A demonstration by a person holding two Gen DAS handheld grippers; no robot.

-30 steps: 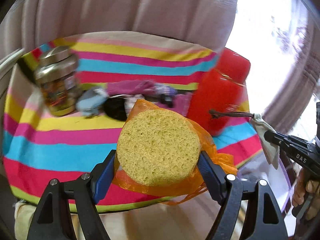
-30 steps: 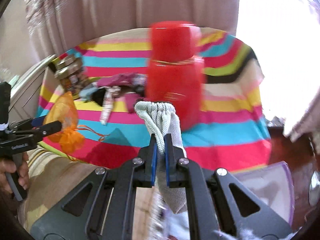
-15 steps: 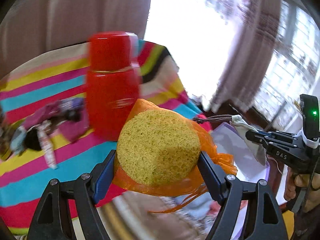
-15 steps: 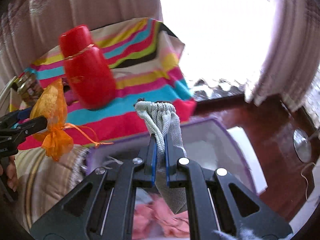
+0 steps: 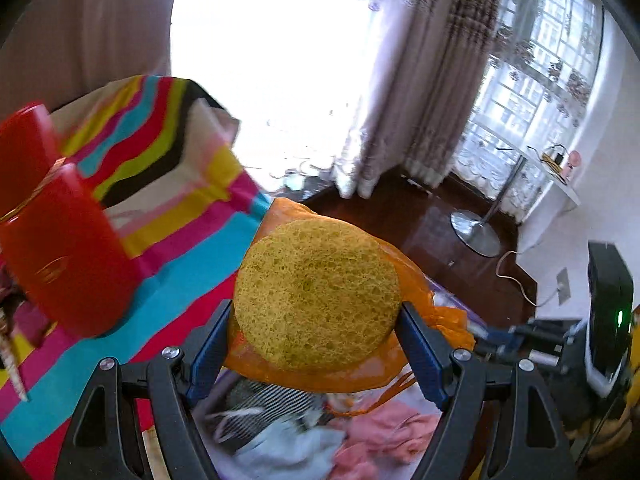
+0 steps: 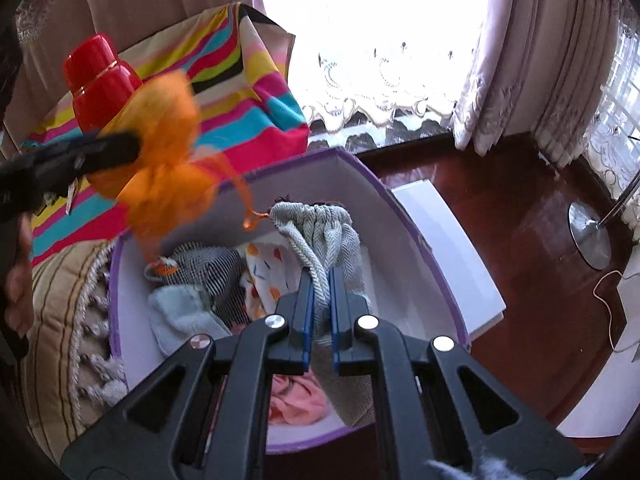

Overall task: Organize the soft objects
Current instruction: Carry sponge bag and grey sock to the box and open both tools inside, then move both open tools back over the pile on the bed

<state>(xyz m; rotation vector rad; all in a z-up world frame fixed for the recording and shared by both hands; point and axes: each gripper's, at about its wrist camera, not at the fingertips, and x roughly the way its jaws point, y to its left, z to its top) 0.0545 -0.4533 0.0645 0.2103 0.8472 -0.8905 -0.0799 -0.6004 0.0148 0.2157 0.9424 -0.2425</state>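
My left gripper (image 5: 316,320) is shut on a round yellow sponge (image 5: 316,292) wrapped in an orange mesh bag, held above a purple-rimmed white bin (image 6: 404,216). The orange bag (image 6: 160,152) also shows in the right wrist view, at the bin's left edge. My right gripper (image 6: 319,280) is shut on a grey herringbone drawstring pouch (image 6: 320,232) and holds it over the bin's middle. Inside the bin lie a striped cloth (image 6: 208,268), a pale blue cloth (image 6: 180,312), a dotted white cloth (image 6: 264,272) and a pink cloth (image 6: 300,400).
A red flask (image 5: 56,248) stands on a striped cloth-covered surface (image 5: 192,240) left of the bin. A fringed beige cushion (image 6: 68,312) lies beside the bin. The floor is dark wood (image 6: 520,220), with a lamp base (image 6: 590,236), a cable and curtains beyond.
Both grippers have swung right, away from the striped surface, and now hang over the bin. Each still holds its object. The bin's contents have come into view.
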